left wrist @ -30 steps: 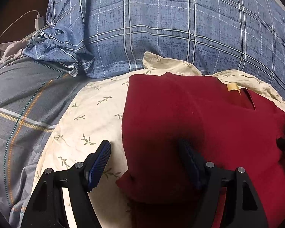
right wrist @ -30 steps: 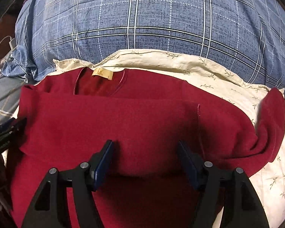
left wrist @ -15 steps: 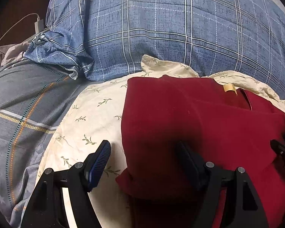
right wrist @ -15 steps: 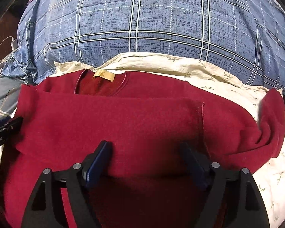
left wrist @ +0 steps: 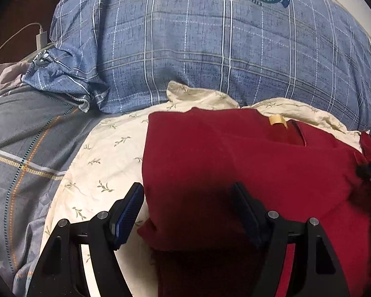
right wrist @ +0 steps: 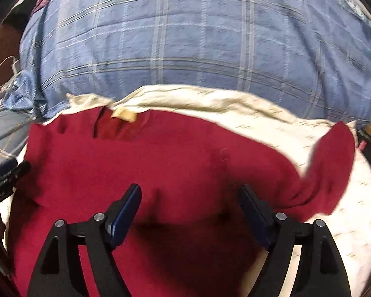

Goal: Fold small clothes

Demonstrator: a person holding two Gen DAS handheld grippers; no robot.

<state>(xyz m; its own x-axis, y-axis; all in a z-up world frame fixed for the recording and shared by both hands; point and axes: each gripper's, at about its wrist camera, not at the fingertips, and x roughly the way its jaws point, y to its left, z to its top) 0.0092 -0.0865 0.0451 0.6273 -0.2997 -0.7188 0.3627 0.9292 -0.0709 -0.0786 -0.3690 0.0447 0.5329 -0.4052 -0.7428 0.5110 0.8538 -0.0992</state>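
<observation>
1. Your red garment point(left wrist: 247, 163) lies on the cream leaf-print cloth point(left wrist: 104, 163), filling the centre and lower right of the left wrist view, with the blue plaid pillow point(left wrist: 197, 49) behind it across the top.
2. Judged from how it lies, the fold is partly done: in the left wrist view the garment's left side ends in a straight, doubled edge, and a fold line runs across below the neck label point(left wrist: 278, 120).
3. What looks left: in the right wrist view a sleeve point(right wrist: 334, 170) sticks out loose at the right of the frame onto the cream cloth, and the lower body of the garment is not yet brought up.
4. Your left gripper point(left wrist: 188, 212) is tilted down over the garment's lower left corner, jaws wide; one finger is over the cream cloth, the other over the red fabric, and neither pad pinches anything.
5. Your right gripper point(right wrist: 189, 212) points down at the middle of the garment, jaws wide with only flat red fabric below them and nothing gripped. That view is motion-blurred.
6. The tip of each gripper shows at the edge of the other's view, so your hands are close together.
</observation>
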